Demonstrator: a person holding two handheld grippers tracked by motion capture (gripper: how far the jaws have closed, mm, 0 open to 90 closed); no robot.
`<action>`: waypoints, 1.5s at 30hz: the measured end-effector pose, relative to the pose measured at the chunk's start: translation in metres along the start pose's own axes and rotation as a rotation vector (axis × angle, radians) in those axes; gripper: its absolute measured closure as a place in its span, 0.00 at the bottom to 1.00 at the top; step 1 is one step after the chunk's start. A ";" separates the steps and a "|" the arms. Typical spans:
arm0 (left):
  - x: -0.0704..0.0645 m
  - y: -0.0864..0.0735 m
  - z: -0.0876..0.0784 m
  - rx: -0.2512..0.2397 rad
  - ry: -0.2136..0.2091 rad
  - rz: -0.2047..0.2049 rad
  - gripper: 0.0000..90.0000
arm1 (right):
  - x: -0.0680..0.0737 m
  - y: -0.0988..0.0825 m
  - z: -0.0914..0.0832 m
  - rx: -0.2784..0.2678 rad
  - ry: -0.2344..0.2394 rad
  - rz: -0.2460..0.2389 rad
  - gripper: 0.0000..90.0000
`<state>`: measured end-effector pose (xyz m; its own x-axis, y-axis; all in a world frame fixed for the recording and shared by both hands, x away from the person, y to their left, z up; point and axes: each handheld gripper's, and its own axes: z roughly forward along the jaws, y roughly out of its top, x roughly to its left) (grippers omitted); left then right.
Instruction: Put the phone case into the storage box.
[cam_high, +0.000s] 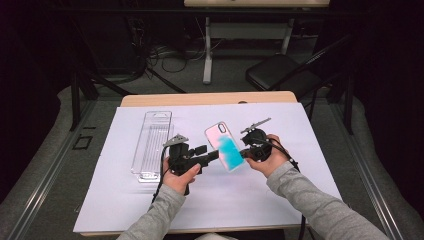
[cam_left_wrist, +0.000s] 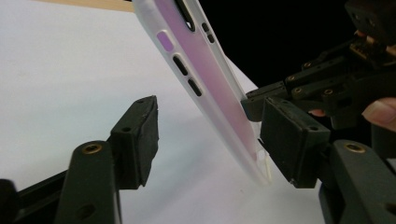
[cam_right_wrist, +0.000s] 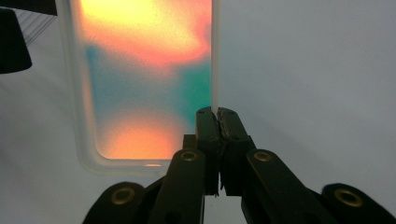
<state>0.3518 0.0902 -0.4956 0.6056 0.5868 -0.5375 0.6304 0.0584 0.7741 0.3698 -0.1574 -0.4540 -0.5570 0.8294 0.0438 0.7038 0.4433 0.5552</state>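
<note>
A translucent phone case (cam_high: 227, 147) with a pink and blue tint hangs tilted above the white sheet. My right gripper (cam_high: 245, 152) is shut on its edge, and in the right gripper view the jaws (cam_right_wrist: 217, 116) pinch the case (cam_right_wrist: 149, 84) at its right rim. My left gripper (cam_high: 216, 155) comes in from the left at the case's lower end. In the left gripper view the case (cam_left_wrist: 205, 79) stands edge-on between the left gripper's (cam_left_wrist: 215, 140) two pads. The left pad is clear of it and the right pad sits close to its corner. The right gripper (cam_left_wrist: 280, 93) grips just behind.
A clear plastic tray (cam_high: 152, 145) lies on the left part of the white sheet (cam_high: 150, 210). The sheet covers a wooden table (cam_high: 200, 98). Beyond the table stand a black chair (cam_high: 280, 72) and another table's legs.
</note>
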 end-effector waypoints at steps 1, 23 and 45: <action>0.001 0.000 0.000 -0.006 -0.007 -0.022 0.44 | 0.000 0.000 0.000 -0.002 0.000 0.000 0.98; 0.004 0.003 0.005 -0.026 -0.078 -0.198 0.63 | 0.004 0.001 -0.001 -0.028 0.010 -0.005 0.98; 0.005 0.001 0.007 -0.038 -0.086 -0.239 0.79 | 0.004 0.000 0.000 -0.029 0.019 -0.004 0.98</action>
<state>0.3594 0.0874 -0.5002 0.4813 0.4820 -0.7322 0.7431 0.2187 0.6324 0.3669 -0.1542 -0.4537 -0.5679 0.8211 0.0570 0.6885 0.4360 0.5796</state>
